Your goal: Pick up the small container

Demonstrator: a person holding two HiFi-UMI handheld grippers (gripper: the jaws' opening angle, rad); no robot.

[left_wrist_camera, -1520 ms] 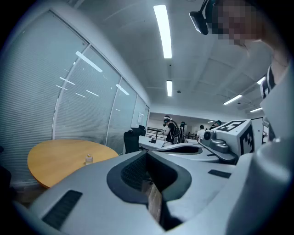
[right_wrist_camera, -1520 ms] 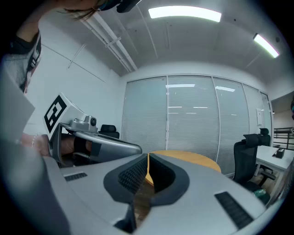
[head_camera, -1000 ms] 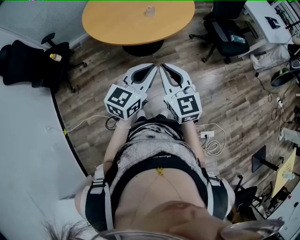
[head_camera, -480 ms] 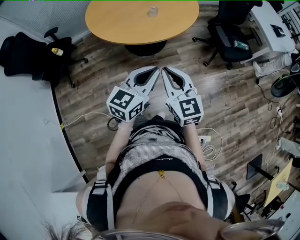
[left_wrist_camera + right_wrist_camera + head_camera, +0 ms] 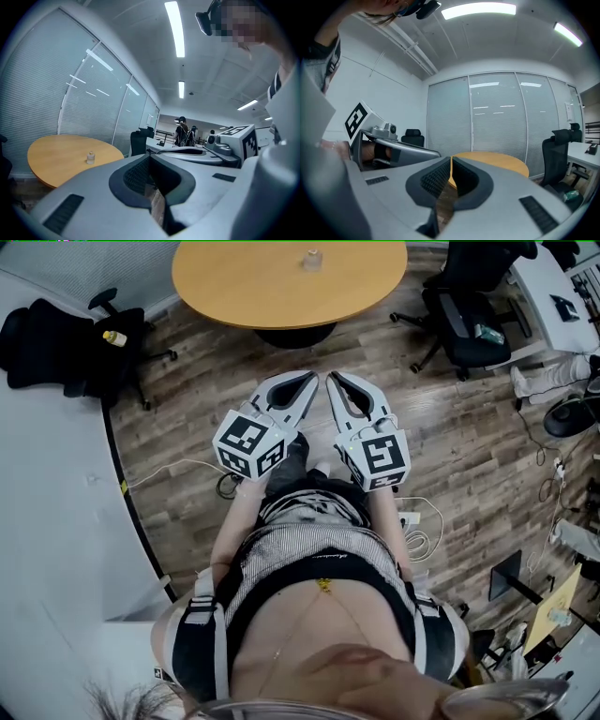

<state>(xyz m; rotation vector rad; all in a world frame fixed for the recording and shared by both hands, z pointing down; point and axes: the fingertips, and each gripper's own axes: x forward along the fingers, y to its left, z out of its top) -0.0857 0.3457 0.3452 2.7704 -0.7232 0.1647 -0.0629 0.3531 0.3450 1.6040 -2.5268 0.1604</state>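
Wooden round table carries the small container upright.

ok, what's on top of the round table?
Only a small clear container, upright near the far side of the wooden table. The head view cuts off the table's far edge, so that strip goes unseen.

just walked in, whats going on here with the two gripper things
A person holds a two-jaw gripper in each hand, facing a round wooden table. The left gripper and right gripper are side by side above the floor, short of the table, both with jaws together and nothing between them. The small container stands alone toward the table's far side, untouched. The pickup has not begun.
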